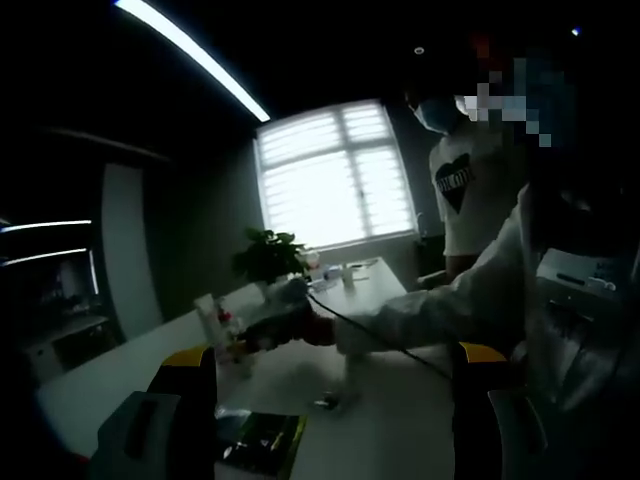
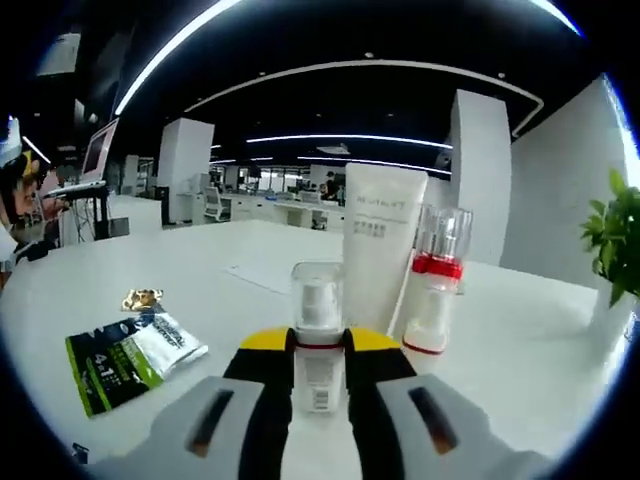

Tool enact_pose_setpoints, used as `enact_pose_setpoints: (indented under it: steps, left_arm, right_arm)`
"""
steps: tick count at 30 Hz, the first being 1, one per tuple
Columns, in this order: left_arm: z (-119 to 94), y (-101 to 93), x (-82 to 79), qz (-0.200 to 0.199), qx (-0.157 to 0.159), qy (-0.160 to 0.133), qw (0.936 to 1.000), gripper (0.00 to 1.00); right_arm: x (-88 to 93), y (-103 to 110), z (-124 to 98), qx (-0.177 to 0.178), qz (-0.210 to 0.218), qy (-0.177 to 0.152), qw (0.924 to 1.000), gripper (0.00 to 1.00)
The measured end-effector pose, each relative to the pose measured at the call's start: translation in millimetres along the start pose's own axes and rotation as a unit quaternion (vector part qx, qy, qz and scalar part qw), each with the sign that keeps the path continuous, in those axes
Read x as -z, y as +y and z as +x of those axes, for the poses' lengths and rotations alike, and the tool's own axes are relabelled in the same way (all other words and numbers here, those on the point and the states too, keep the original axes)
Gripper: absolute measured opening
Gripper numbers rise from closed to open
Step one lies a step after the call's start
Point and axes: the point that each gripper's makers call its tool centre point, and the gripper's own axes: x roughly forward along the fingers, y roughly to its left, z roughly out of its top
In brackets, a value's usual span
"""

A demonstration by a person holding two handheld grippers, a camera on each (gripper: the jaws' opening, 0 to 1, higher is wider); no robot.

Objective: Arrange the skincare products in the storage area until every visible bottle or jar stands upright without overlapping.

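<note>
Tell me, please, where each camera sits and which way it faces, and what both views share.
Left gripper view: rides on the left gripper, looking across the white table toward a bright window; a sleeve reaches in from the right, and the jaws stand apart.
Right gripper view: rides on the right gripper, looking over the table at a white tube and a red-banded bottle; the jaws close on a small pump bottle.
Shared: the table, a green packet, a plant.
</note>
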Motion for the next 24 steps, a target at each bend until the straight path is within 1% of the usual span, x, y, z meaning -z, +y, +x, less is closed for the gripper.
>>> enact_pose_setpoints:
  steps: [2, 4, 5, 7, 9, 10, 11, 13, 16, 18, 19, 21, 22, 23, 24]
  left_arm:
    - [0.4, -0.1, 0.4, 0.0, -0.001, 0.002, 1.0, 1.0]
    - [1.3, 0.2, 1.2, 0.0, -0.003, 0.004, 1.0, 1.0]
    - [1.6, 0.3, 1.5, 0.0, -0.004, 0.005, 1.0, 1.0]
    - [2.4, 0.8, 2.4, -0.001, -0.006, 0.008, 1.0, 1.0]
    - [2.8, 1.6, 2.6, -0.001, -0.009, 0.009, 0.9999, 1.0]
    - [3.1, 1.6, 2.7, -0.001, -0.009, 0.01, 0.9999, 1.0]
    - [3.4, 1.7, 2.7, 0.0, -0.01, 0.01, 0.9999, 1.0]
    - [3.8, 2.3, 2.7, 0.0, -0.012, 0.012, 0.9999, 1.0]
    - [4.0, 3.8, 2.8, 0.0, -0.014, 0.013, 0.9998, 1.0]
    - [4.6, 3.6, 2.5, 0.0, -0.014, 0.013, 0.9998, 1.0]
    - [5.0, 3.3, 2.4, 0.0, -0.013, 0.013, 0.9998, 1.0]
    - [6.1, 1.8, 1.9, 0.001, -0.011, 0.011, 0.9999, 1.0]
    - [6.4, 1.0, 1.5, 0.001, -0.01, 0.011, 0.9999, 1.0]
    - [6.7, -0.2, 0.9, 0.002, -0.009, 0.01, 0.9999, 1.0]
    - [6.9, -1.4, -0.2, 0.003, -0.008, 0.008, 0.9999, 1.0]
  right_arm:
    - [-0.9, 2.6, 0.6, -0.034, -0.003, -0.006, 0.9994, 0.19]
    - [0.1, -3.9, 0.8, -0.034, 0.004, -0.004, 0.9994, 0.19]
    - [-0.1, -3.7, 1.3, -0.046, 0.007, -0.005, 0.9989, 0.19]
    - [0.1, -6.0, 3.1, -0.064, 0.021, -0.009, 0.9977, 0.19]
    - [-0.1, -4.3, 3.3, -0.091, 0.048, -0.018, 0.9945, 0.19]
    - [0.5, -4.4, 3.0, -0.101, 0.064, -0.022, 0.9926, 0.19]
    - [0.2, -4.5, 2.1, -0.106, 0.069, -0.026, 0.9916, 0.19]
    - [1.0, -8.3, 2.1, -0.106, 0.067, -0.029, 0.9917, 0.19]
    - [0.1, -6.3, 1.5, -0.109, 0.063, -0.031, 0.9916, 0.19]
    - [2.5, -2.0, -0.3, -0.11, 0.058, -0.021, 0.992, 0.19]
    - [9.1, -2.2, -1.0, -0.103, 0.05, -0.003, 0.9935, 0.2]
    - [14.8, 3.6, -1.5, -0.1, 0.041, 0.004, 0.9941, 0.27]
    - [18.1, 3.7, -1.7, -0.092, 0.041, 0.009, 0.9949, 0.33]
    - [20.7, 7.0, -3.3, -0.089, 0.044, 0.011, 0.995, 0.37]
    - [21.7, 10.9, -5.8, -0.087, 0.045, 0.011, 0.9952, 0.39]
